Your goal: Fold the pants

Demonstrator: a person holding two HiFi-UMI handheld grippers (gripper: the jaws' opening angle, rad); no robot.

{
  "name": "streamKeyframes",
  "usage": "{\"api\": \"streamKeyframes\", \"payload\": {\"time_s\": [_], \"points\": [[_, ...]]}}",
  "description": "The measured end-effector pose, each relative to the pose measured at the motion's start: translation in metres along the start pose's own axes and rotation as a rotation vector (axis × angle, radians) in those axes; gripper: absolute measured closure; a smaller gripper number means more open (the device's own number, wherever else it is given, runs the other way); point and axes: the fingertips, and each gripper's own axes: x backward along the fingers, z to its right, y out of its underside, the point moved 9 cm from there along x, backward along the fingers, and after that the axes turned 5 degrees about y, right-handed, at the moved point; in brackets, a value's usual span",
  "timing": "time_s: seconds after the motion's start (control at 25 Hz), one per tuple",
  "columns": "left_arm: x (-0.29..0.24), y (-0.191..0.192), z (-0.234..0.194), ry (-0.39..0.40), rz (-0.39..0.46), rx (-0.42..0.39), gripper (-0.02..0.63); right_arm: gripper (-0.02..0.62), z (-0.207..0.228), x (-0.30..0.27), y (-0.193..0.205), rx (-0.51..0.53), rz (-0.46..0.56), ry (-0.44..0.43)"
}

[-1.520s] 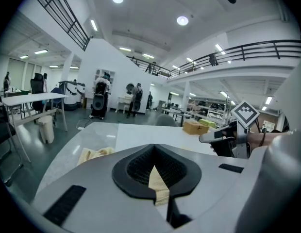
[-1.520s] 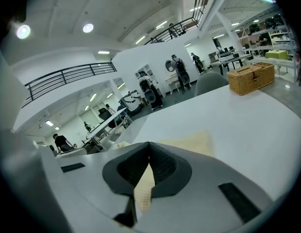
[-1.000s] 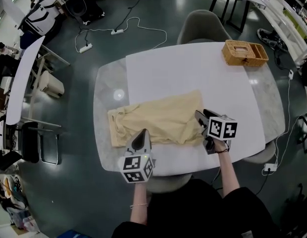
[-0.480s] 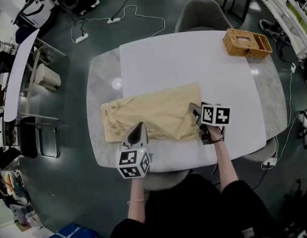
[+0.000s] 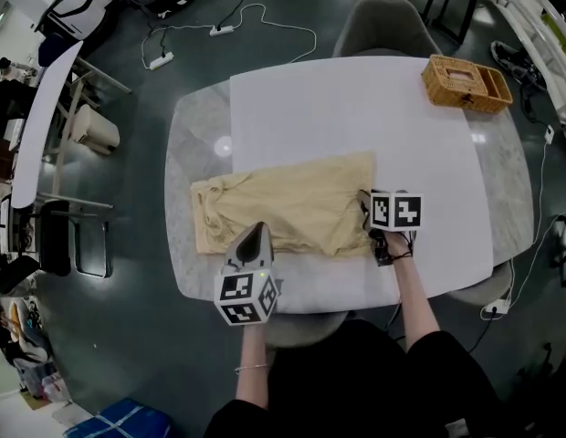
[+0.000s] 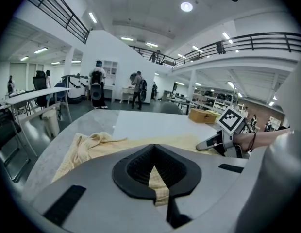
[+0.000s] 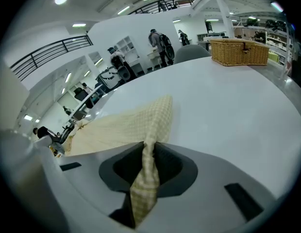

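Note:
Pale yellow pants lie flat across the near part of the white tabletop, with the bunched waist end to the left. My left gripper sits at the near edge of the pants, and the left gripper view shows the jaws shut on a strip of that cloth. My right gripper is at the right end of the pants. Its jaws are closing, and a fold of checked cloth is pinched between them. The rest of the pants stretches away to the left.
A wicker basket stands at the far right corner of the table. A grey chair is tucked in at the far side. The marble table edge shows to the left of the white top. Cables lie on the floor beyond.
My right gripper has come down onto the right end of the pants and its jaws have closed on the cloth. The left gripper has stayed at the near edge.

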Motion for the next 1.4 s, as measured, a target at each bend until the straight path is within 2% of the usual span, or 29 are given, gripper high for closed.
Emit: {"api": "streamKeyframes", "payload": {"time_s": [0.16, 0.36, 0.76, 1.4], "points": [[0.008, 0.000, -0.001, -0.016, 0.009, 0.000, 0.598, 0.554, -0.004, 0.005, -0.003, 0.009, 0.010, -0.018], [0.021, 0.001, -0.009, -0.041, 0.023, 0.008, 0.598, 0.558, -0.009, 0.017, -0.011, -0.026, 0.010, -0.060], [0.057, 0.002, -0.036, -0.038, 0.062, 0.019, 0.598, 0.560, -0.039, 0.043, -0.022, -0.028, 0.065, -0.056], [0.104, 0.001, -0.109, 0.033, 0.096, 0.027, 0.598, 0.560, -0.158, 0.073, -0.037, 0.041, 0.141, -0.044]]}}
